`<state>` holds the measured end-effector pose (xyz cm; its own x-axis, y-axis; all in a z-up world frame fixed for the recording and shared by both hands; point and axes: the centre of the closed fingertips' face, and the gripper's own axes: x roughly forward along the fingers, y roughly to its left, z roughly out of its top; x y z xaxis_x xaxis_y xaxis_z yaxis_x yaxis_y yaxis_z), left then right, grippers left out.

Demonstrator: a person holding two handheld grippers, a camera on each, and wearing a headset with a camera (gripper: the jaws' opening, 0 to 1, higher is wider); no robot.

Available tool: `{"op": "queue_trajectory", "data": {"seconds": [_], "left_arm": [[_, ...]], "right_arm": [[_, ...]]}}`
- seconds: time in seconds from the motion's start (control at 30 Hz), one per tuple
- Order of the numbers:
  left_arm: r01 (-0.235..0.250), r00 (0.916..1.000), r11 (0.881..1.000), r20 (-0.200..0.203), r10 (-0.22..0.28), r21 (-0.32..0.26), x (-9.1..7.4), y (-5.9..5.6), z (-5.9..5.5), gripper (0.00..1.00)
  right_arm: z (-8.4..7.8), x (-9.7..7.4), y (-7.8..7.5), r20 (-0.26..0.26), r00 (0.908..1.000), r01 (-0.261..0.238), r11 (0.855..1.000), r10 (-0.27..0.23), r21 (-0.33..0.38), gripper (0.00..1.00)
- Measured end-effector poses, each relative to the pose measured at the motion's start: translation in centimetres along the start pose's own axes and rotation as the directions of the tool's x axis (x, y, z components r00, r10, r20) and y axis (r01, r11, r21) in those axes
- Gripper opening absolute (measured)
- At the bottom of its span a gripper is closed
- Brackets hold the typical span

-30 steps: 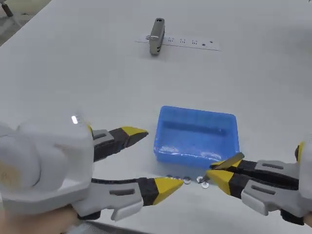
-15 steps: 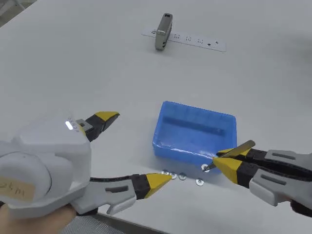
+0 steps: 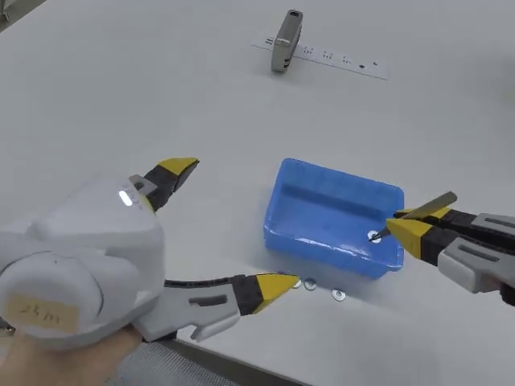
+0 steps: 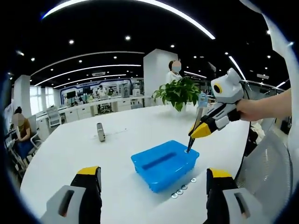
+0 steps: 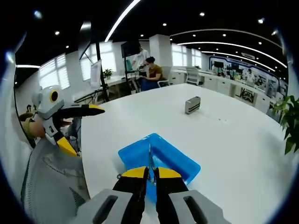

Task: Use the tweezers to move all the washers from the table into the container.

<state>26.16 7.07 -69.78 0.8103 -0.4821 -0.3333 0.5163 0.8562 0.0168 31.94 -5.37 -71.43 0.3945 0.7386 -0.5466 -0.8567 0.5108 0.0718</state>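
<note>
**Head view.** The blue container (image 3: pixel 334 211) stands on the white bench (image 3: pixel 121 104) and serves as the reference for all positions.

- **Right tool** (image 3: pixel 407 222) — to the right of the container. Its jaws are drawn narrow and clamped on the tweezers (image 3: pixel 433 204), whose points reach over the container's near right corner.
- **Held washer:** a washer (image 3: pixel 374 236) sits at the tweezers' points, inside the outline of the container. Whether it touches the container's floor cannot be told.
- **Left tool** (image 3: pixel 228 225) — to the left of the container. Its jaws are spread wide and hold nothing. One tip is close to the container's near left corner and the other lies well out to the container's left.
- **Loose washers** (image 3: pixel 310 284) lie in a short row on the bench, just beside the container's near wall.
- **Beyond the container,** well apart from its far wall, a white power strip (image 3: pixel 330 60) lies flat with a grey block (image 3: pixel 283 40) at its left end.
</note>
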Motion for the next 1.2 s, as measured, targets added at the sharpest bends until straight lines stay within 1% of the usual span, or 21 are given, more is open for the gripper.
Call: {"op": "queue_trajectory", "data": {"seconds": [0.1,0.2,0.27,0.33,0.4,0.47,0.53,0.6,0.73,0.87,0.93,1.03,1.13,1.2], "left_arm": [[0.021,0.9998,1.0,0.007,-0.021,0.005,0.1,-0.5,0.1,0.94],[0.049,0.9987,0.999,0.014,-0.05,0.013,0.2,-1.2,0.3,0.94],[0.069,0.9966,0.998,0.045,-0.069,0.006,0.2,-1.7,0.9,0.95],[0.075,0.9947,0.997,0.07,-0.075,-0.003,0.0,-1.8,1.4,0.95],[0.075,0.9926,0.997,0.097,-0.072,-0.027,-0.1,-1.7,1.9,0.95],[0.07,0.992,0.996,0.109,-0.064,-0.048,-0.2,-1.4,2.0,0.95],[0.066,0.9917,0.994,0.116,-0.055,-0.09,-0.2,-1.0,2.1,0.95],[0.065,0.9926,0.991,0.11,-0.052,-0.117,-0.2,-0.8,1.9,0.95],[0.065,0.9901,0.99,0.132,-0.048,-0.127,-0.4,-0.8,2.3,0.92],[0.068,0.9905,0.987,0.128,-0.049,-0.146,-0.3,-0.7,2.2,0.92],[0.07,0.9894,0.985,0.137,-0.048,-0.156,-0.4,-0.7,2.4,0.92],[0.076,0.9874,0.98,0.151,-0.048,-0.186,-0.6,-0.5,2.6,0.91],[0.077,0.9864,0.975,0.158,-0.045,-0.208,-0.6,-0.4,2.7,0.91],[0.078,0.9851,0.973,0.167,-0.042,-0.217,-0.7,-0.3,2.8,0.91]], "right_arm": [[-0.5,0.5,-0.9,-0.017,0.9998,0.014,1.0,-0.014,0.008,0.03],[-1.2,1.2,-1.6,-0.046,0.9985,0.029,1.0,-0.029,0.006,0.03],[-1.4,1.6,-1.9,-0.05,0.9982,0.032,0.999,-0.031,0.009,0.03],[-1.5,2.1,-2.2,-0.047,0.9984,0.031,0.999,-0.03,0.013,0.03],[-1.7,2.7,-2.4,-0.055,0.998,0.031,0.999,-0.03,0.017,0.03],[-2.1,3.2,-2.7,-0.07,0.9971,0.032,0.999,-0.03,0.021,0.03],[-2.4,3.8,-2.8,-0.078,0.9965,0.031,0.999,-0.03,0.024,0.03],[-2.7,4.1,-2.9,-0.083,0.996,0.034,0.999,-0.032,0.022,0.03],[-3.3,4.6,-3.0,-0.1,0.9944,0.038,0.999,-0.035,0.024,0.03],[-3.7,4.6,-3.0,-0.113,0.9928,0.042,0.999,-0.039,0.017,0.03],[-3.8,4.6,-3.0,-0.116,0.9925,0.043,0.999,-0.04,0.017,0.03],[-3.8,4.5,-3.0,-0.113,0.9927,0.043,0.999,-0.042,0.008,0.03],[-3.4,4.1,-3.0,-0.102,0.9936,0.048,0.999,-0.047,0.003,0.03],[-2.8,3.6,-2.7,-0.087,0.9949,0.051,0.999,-0.051,-0.001,0.03]]}}
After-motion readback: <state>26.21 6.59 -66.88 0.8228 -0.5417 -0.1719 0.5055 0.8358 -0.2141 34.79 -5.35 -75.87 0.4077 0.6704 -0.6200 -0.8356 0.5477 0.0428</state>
